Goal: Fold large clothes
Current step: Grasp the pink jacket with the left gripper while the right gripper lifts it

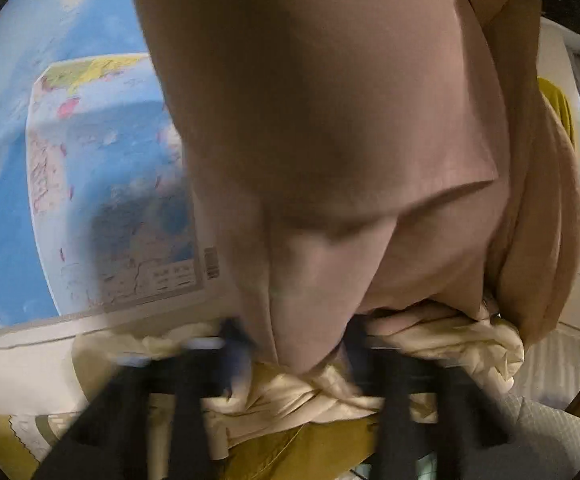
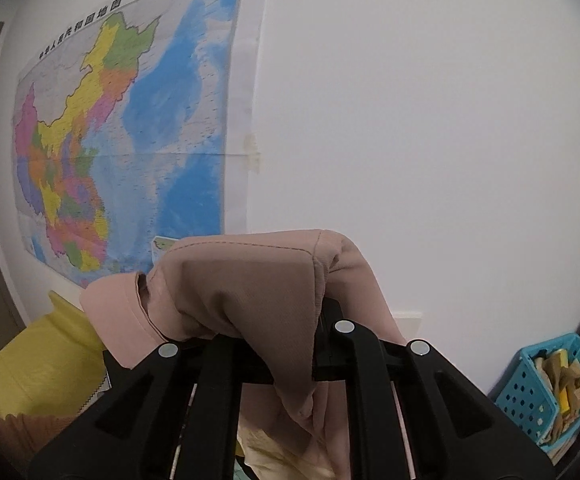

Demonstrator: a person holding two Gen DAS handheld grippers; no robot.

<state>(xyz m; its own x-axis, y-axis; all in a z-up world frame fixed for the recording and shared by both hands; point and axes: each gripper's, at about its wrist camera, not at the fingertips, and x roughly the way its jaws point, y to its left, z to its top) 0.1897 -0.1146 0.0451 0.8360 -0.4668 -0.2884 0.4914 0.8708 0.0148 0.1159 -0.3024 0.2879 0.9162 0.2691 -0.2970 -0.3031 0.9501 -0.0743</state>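
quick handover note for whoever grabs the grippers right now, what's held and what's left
Right gripper: shut on a bunched edge of the pink garment, held up in front of the wall map.
Left gripper: blurred, closed on the same pink garment, which hangs in front of it.
Below: a cream garment in a heap.
Done: garment picked up by both grippers.
Left: spread it flat, then fold; no fold visible yet.

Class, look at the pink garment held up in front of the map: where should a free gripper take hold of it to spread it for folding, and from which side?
Probably the stitched hem edge of the pink garment, beside where the right gripper pinches it. The seam is flat and firm there, so come in from the front, jaws across the edge. The left gripper holds another fold lower down.
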